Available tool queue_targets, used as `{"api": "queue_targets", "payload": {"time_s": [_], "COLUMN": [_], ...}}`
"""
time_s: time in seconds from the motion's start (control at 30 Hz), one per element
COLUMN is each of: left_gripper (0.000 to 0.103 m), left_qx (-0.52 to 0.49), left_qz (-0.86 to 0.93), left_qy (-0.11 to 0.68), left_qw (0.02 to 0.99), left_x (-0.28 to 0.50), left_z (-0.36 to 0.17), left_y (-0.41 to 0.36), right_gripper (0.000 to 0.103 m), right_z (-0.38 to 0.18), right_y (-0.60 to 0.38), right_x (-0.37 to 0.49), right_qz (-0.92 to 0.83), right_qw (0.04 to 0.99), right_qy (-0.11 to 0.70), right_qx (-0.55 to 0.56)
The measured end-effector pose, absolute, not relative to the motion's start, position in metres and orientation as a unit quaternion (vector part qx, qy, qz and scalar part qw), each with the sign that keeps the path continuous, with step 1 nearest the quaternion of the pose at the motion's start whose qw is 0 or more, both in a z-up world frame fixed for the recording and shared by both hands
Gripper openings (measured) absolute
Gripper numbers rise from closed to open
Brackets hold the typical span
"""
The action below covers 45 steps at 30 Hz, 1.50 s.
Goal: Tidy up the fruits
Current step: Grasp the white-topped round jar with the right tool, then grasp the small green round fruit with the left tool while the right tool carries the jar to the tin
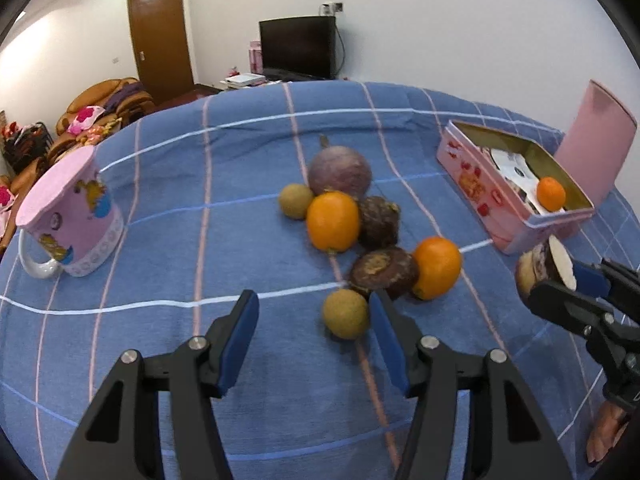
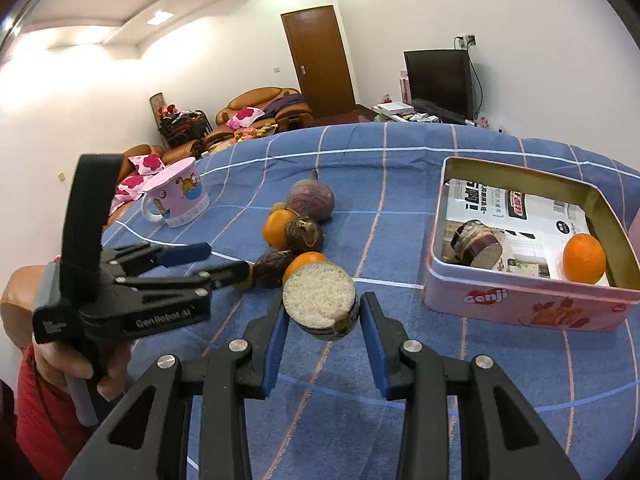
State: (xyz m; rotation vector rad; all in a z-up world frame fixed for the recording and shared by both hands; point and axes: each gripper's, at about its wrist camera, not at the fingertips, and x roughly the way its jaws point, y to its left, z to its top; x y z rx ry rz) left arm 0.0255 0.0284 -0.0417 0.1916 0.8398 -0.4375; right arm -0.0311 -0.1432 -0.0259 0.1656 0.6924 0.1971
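Observation:
My right gripper (image 2: 322, 314) is shut on a cut fruit half (image 2: 320, 300) with white flesh and purple skin, held above the blue checked cloth (image 2: 400, 400), left of the pink tin (image 2: 520, 304). The tin holds an orange (image 2: 584, 258) and another cut piece (image 2: 478, 244). My left gripper (image 1: 314, 318) is open over the near end of the fruit pile. A small yellow-green fruit (image 1: 346, 314) lies between its fingers, close to the right one, with no pad pressing on it. The pile has two oranges (image 1: 332, 220), dark brown fruits (image 1: 384, 270) and a round purple fruit (image 1: 340, 170).
A pink cartoon mug (image 1: 76, 220) stands at the left of the table. The tin's pink lid (image 1: 600, 140) stands upright behind the tin (image 1: 480, 184). A hand and red sleeve (image 2: 44, 400) hold the left gripper. Sofas, a door and a television lie beyond the table.

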Motion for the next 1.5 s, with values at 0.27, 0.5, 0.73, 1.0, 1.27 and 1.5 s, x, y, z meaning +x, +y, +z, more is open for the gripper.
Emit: {"api": "queue_targets", "payload": {"time_s": [0.27,0.5,0.73,1.0,1.27,1.5], "left_gripper": [0.034,0.028,0.027,0.027,0.027,0.028], "left_qx": [0.112,0.094,0.074,0.024,0.023,0.02], "left_qz": [-0.226,-0.219,-0.209,-0.165,-0.176,-0.193], "left_qy": [0.419,0.421,0.386,0.326,0.296,0.286], "left_qw": [0.872,0.875,0.896,0.931,0.939,0.939], "left_x": [0.024,0.029,0.023,0.011,-0.007,-0.01], "left_z": [-0.055,-0.056,-0.041,-0.023,-0.009,0.0], "left_y": [0.011,0.012,0.024,0.034,-0.003,-0.046], "right_gripper": [0.038,0.038,0.038,0.038,0.038,0.038], "right_z": [-0.025,-0.026,-0.017,-0.003,0.003,0.006], "right_y": [-0.148,-0.147,-0.153,-0.174,-0.212,-0.266], "right_x": [-0.032,-0.031,-0.037,-0.04,-0.039,-0.039], "right_qz": [0.094,0.092,0.071,0.049,0.01,-0.036], "right_qw": [0.932,0.933,0.944,0.959,0.968,0.968], "right_qy": [0.337,0.336,0.308,0.269,0.247,0.239], "right_qx": [0.096,0.094,0.089,0.072,0.045,0.06]}}
